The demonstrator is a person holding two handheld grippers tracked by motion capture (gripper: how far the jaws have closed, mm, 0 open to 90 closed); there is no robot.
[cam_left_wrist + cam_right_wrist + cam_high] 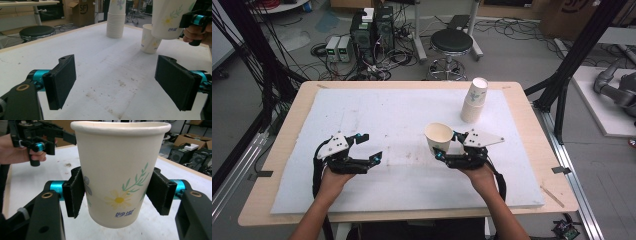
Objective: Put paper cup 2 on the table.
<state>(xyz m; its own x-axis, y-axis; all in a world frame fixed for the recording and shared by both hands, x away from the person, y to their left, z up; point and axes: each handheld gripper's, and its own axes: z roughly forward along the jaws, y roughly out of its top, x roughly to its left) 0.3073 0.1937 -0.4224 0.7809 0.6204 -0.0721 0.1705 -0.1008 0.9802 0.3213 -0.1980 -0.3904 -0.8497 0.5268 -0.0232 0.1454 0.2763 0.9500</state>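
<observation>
Right gripper [117, 195] is clamped on a paper cup [117, 170], its two pads pressed against opposite sides of the cup's lower wall, holding it upright and clear of the white desk [402, 115] surface. Left gripper [117, 82] stands well apart to the cup's left, jaws spread wide with nothing between them. Behind the held cup, a stack of paper cups [475, 100] stands on the desk.

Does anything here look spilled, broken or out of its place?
Nothing is spilled or broken. The right gripper holds a paper cup upright above the mat, undented. The cup stack leans a little to one side. The white mat has brownish stains near its middle.
</observation>
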